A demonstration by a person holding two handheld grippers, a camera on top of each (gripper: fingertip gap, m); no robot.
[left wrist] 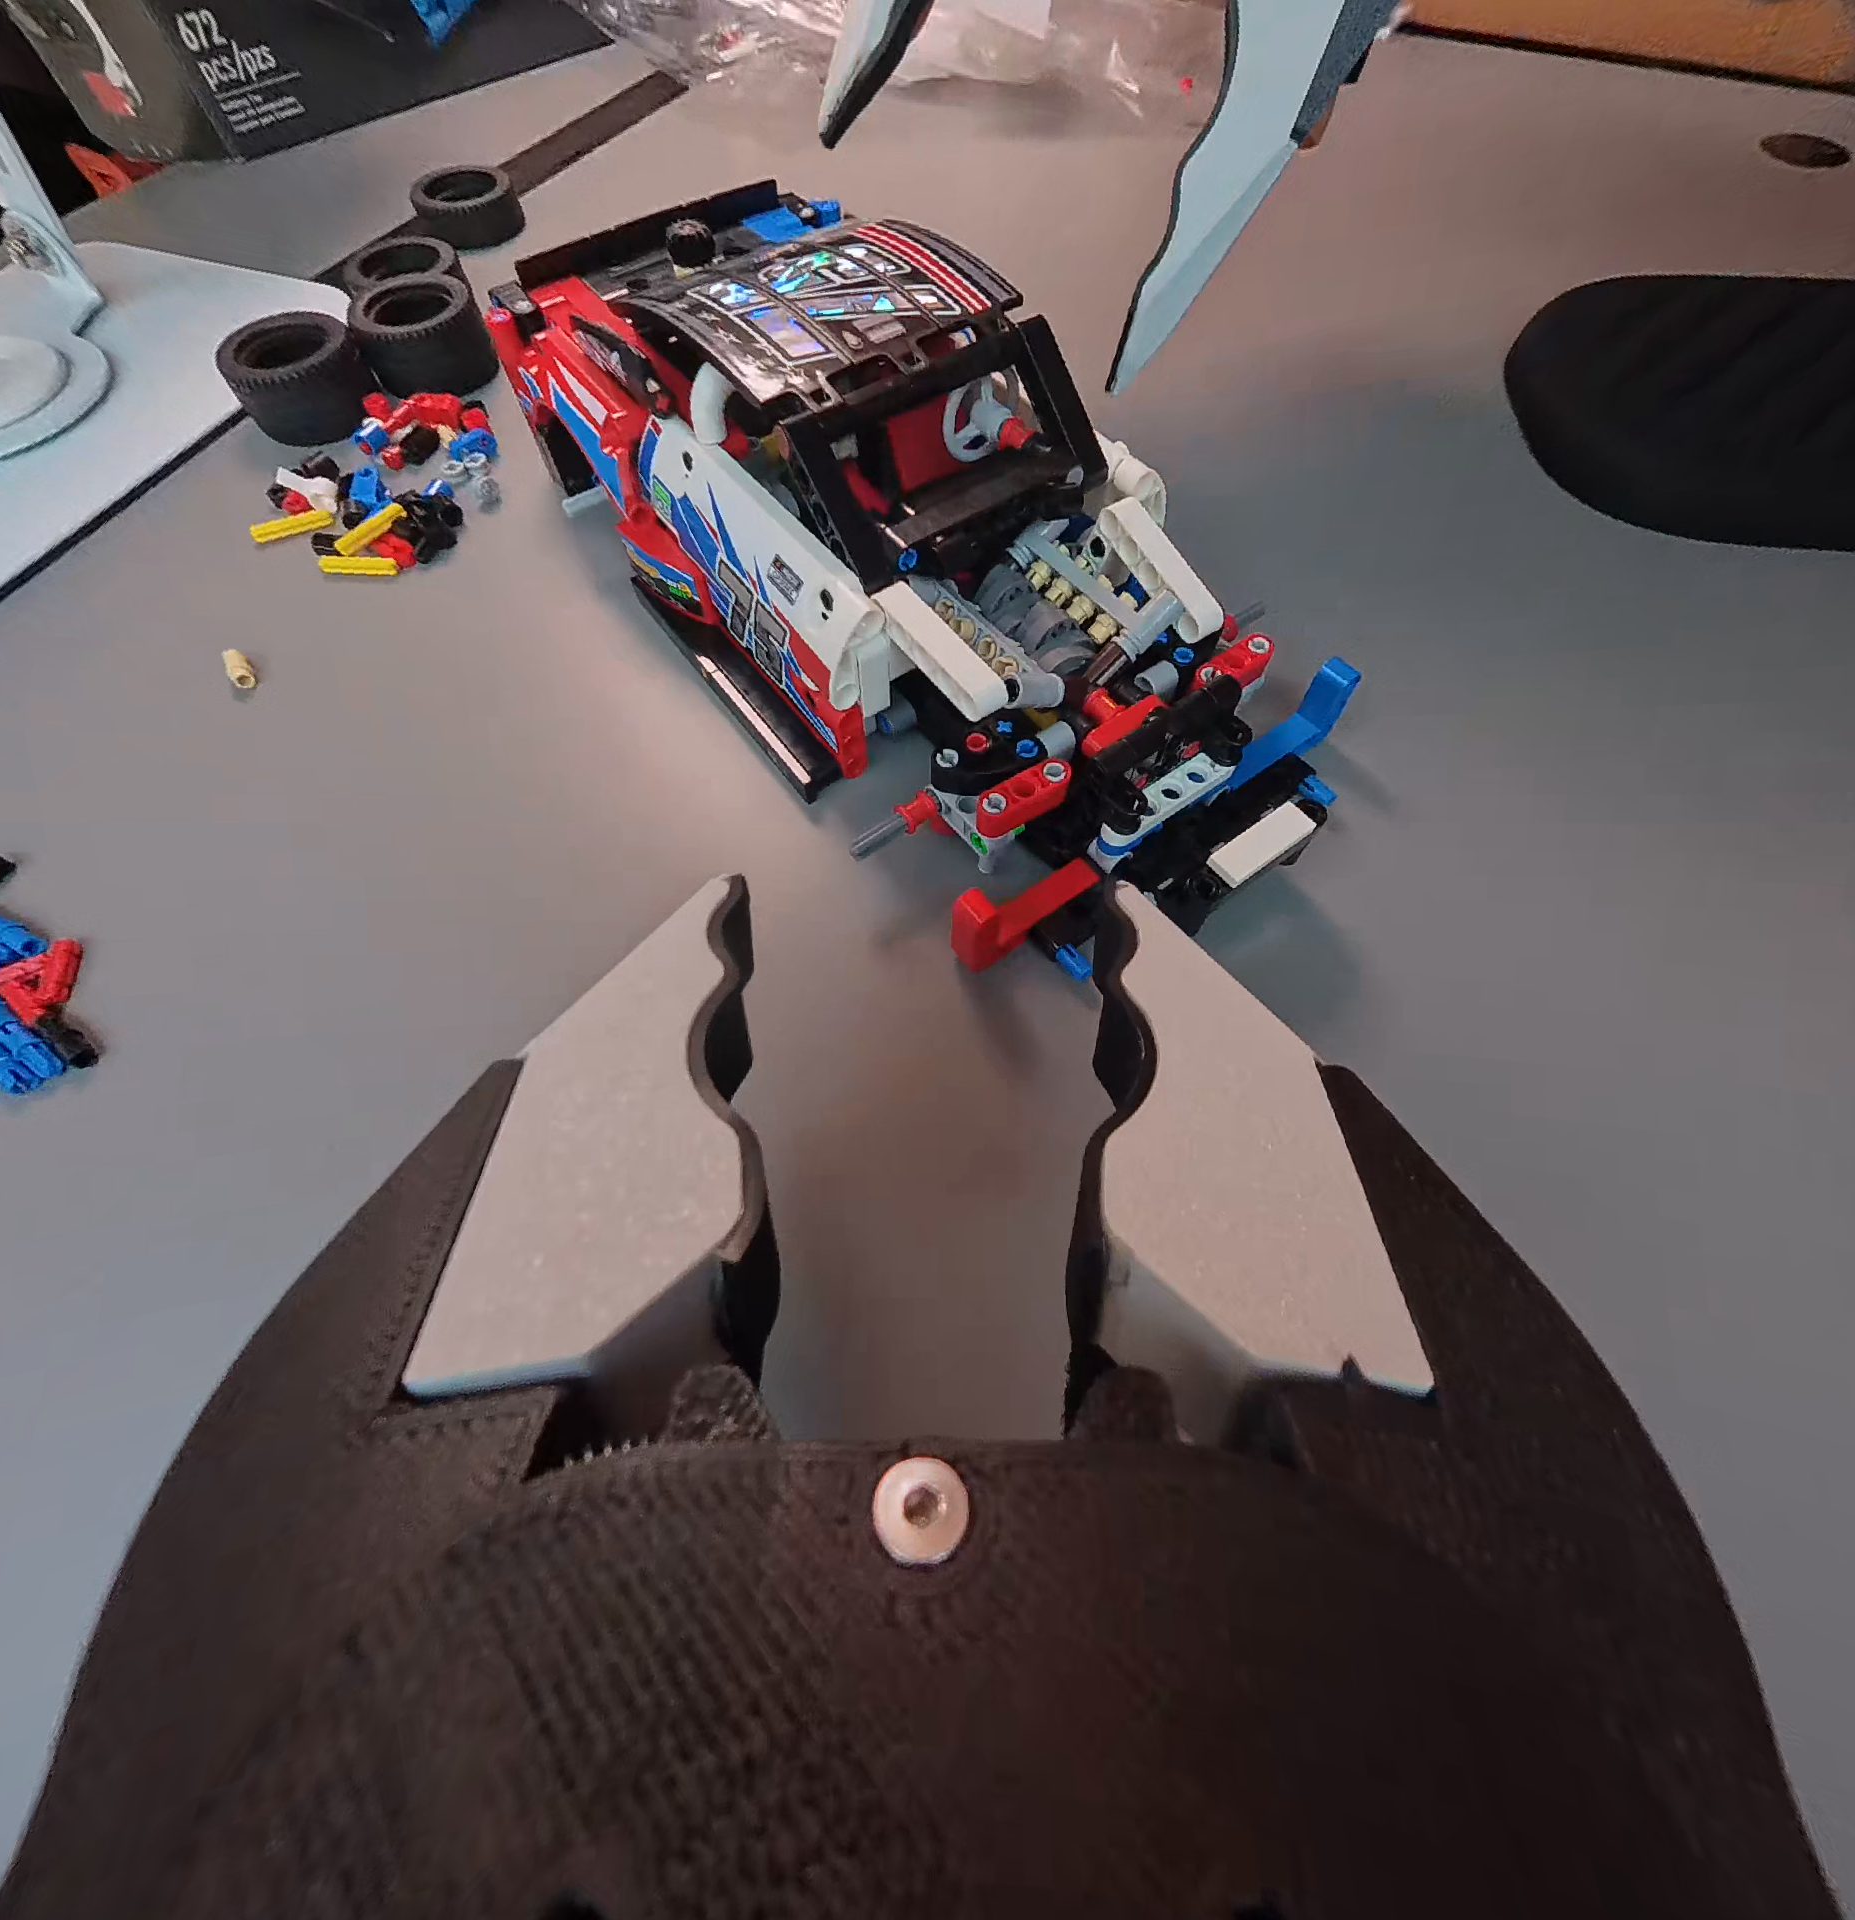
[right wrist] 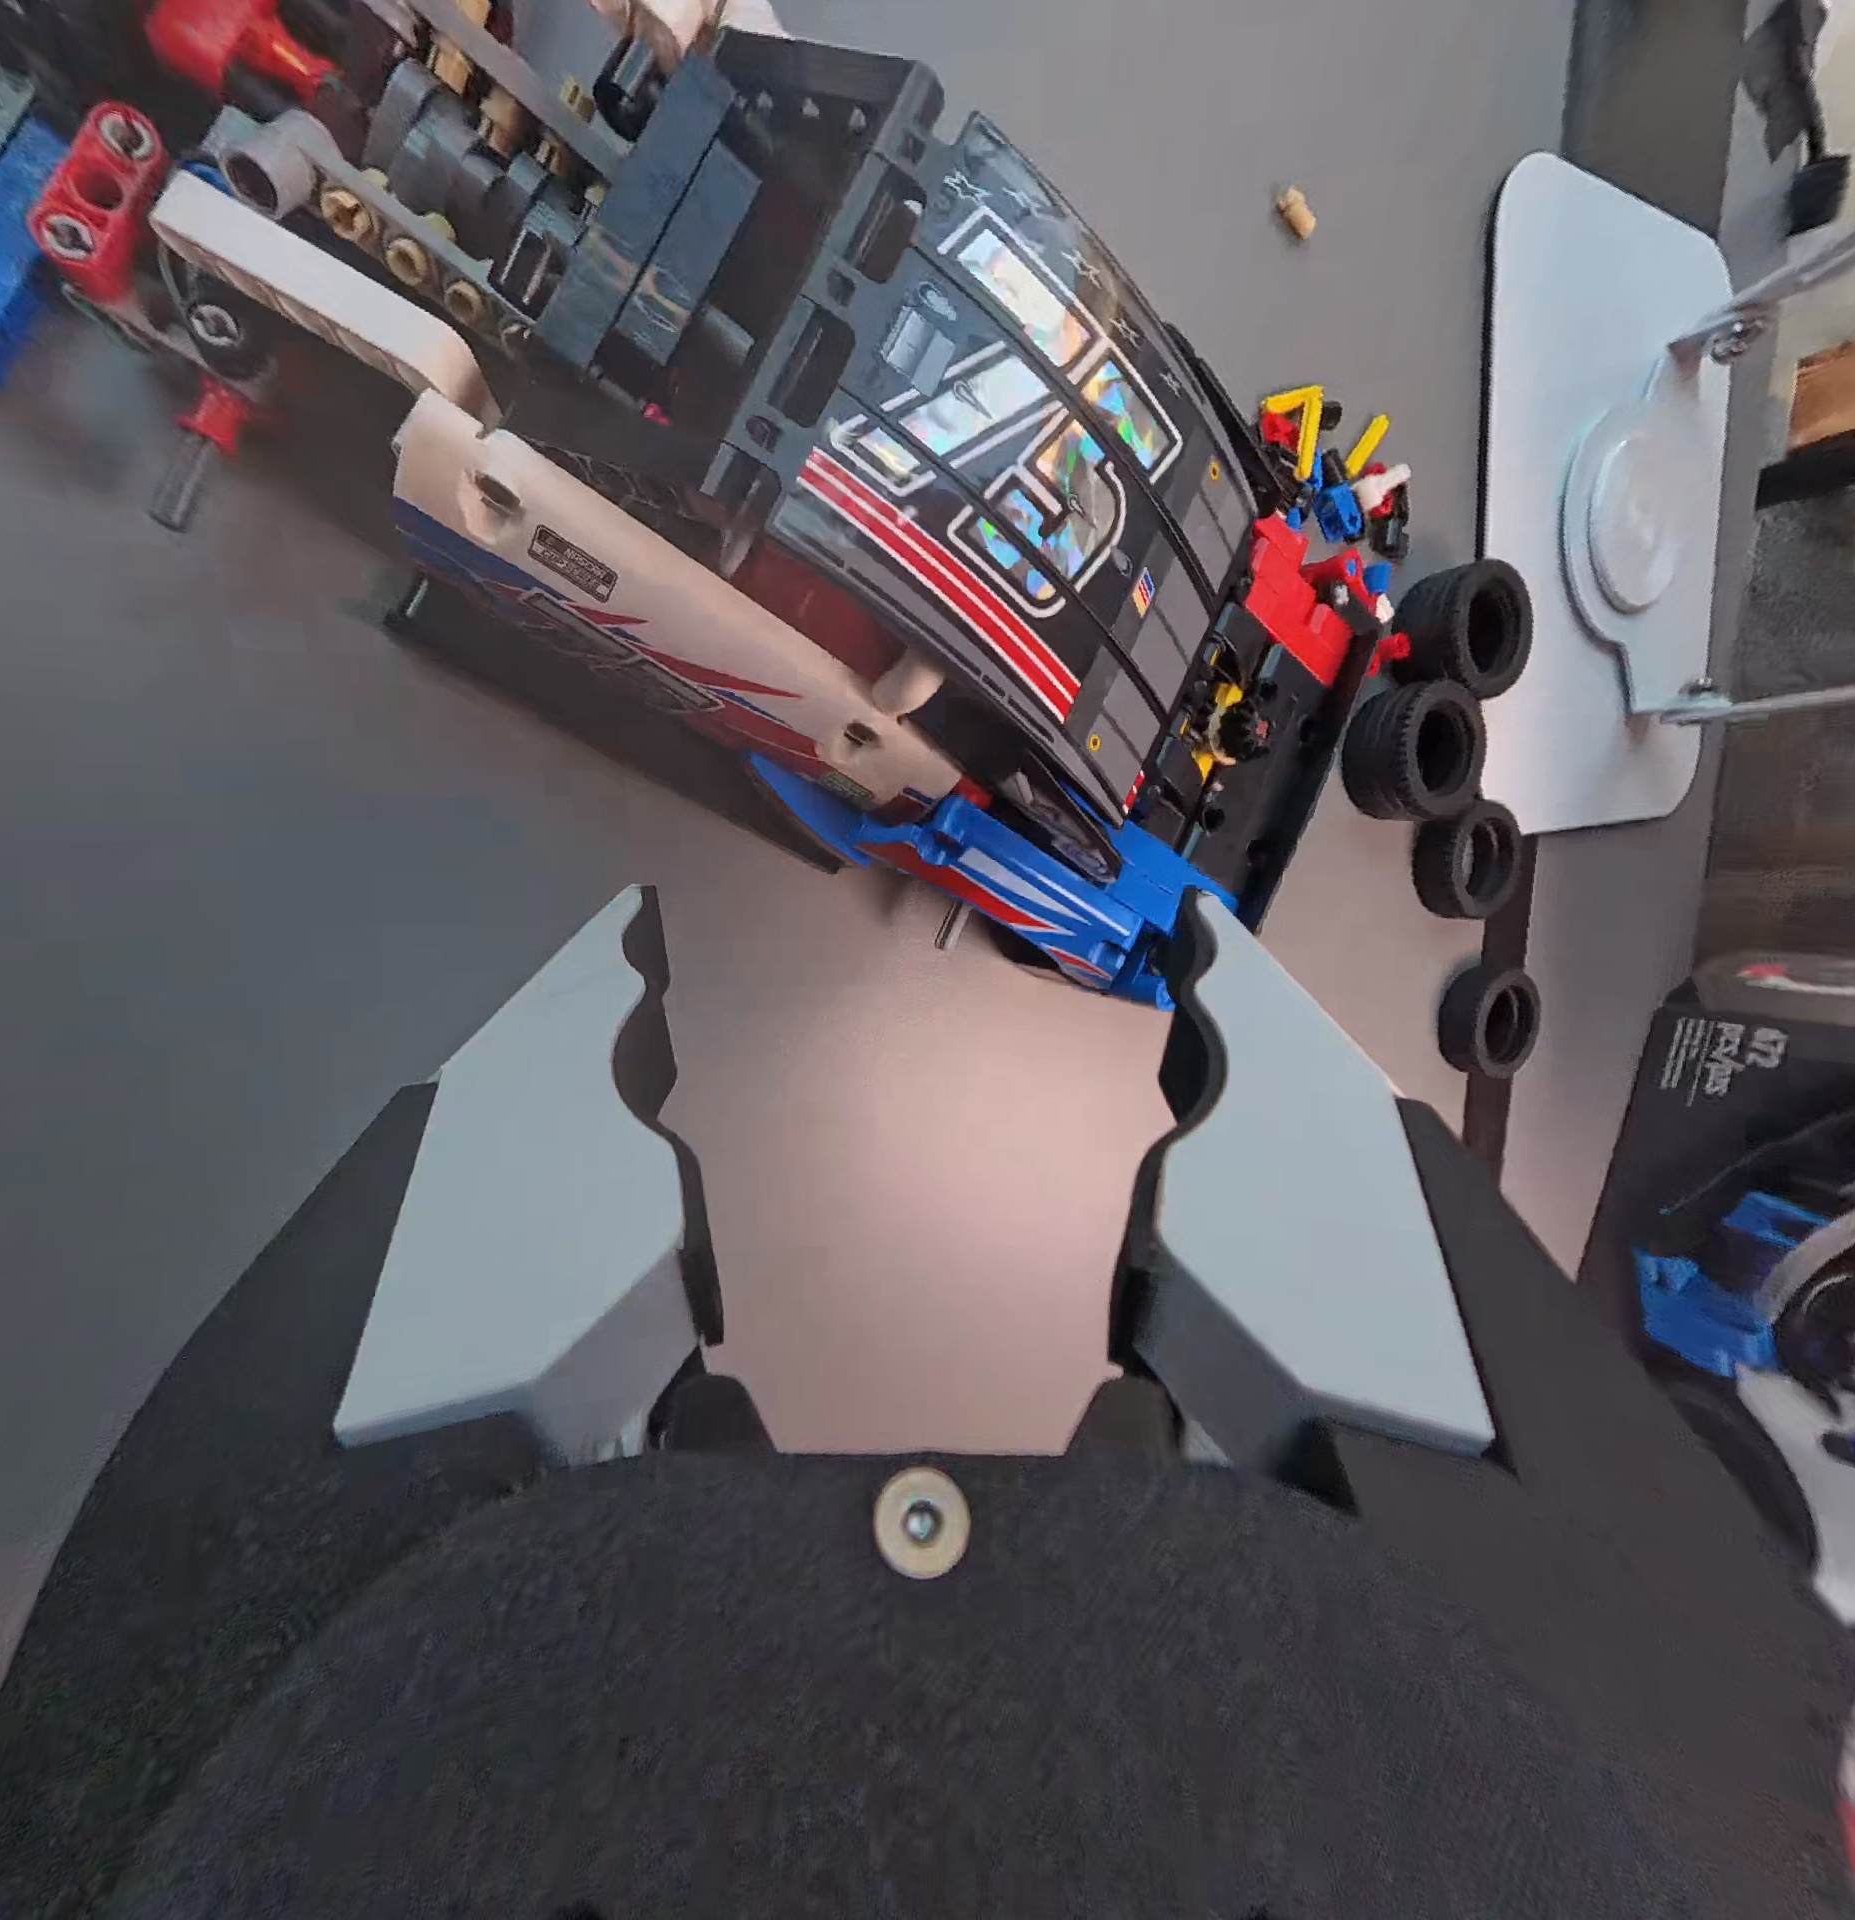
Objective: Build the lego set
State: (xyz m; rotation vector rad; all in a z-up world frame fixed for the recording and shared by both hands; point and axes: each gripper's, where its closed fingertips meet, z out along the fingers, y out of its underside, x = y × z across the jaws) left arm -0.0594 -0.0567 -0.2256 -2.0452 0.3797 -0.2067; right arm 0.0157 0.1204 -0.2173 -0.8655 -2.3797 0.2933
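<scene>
A partly built red, white, blue and black lego race car [left wrist: 850, 499] stands without wheels on the grey table, its open engine bay and front bumper toward me. My left gripper [left wrist: 928, 894] is open and empty, just in front of the car's front end. My right gripper [left wrist: 1016, 166] shows in the left wrist view hovering open above the car's roof. In the right wrist view the car [right wrist: 798, 499] fills the upper frame, and my right gripper [right wrist: 918, 904] is open and empty beside the blue rear side panel [right wrist: 1016, 894].
Several black tyres [left wrist: 383, 322] and a pile of small loose pieces [left wrist: 383, 488] lie left of the car. Blue and red pieces [left wrist: 19, 987] sit at the left edge. A tan pin [left wrist: 239, 668] lies alone. A set box [left wrist: 196, 73], a white mat [right wrist: 1598, 468] and a black pad [left wrist: 1712, 405] surround the work area. The tips of one gripper are about 20 centimetres away from the tips of the other. Left tips and right tips are each some 20 centimetres from the tan pin [left wrist: 239, 668]. It is also in sight in the right wrist view [right wrist: 1297, 216].
</scene>
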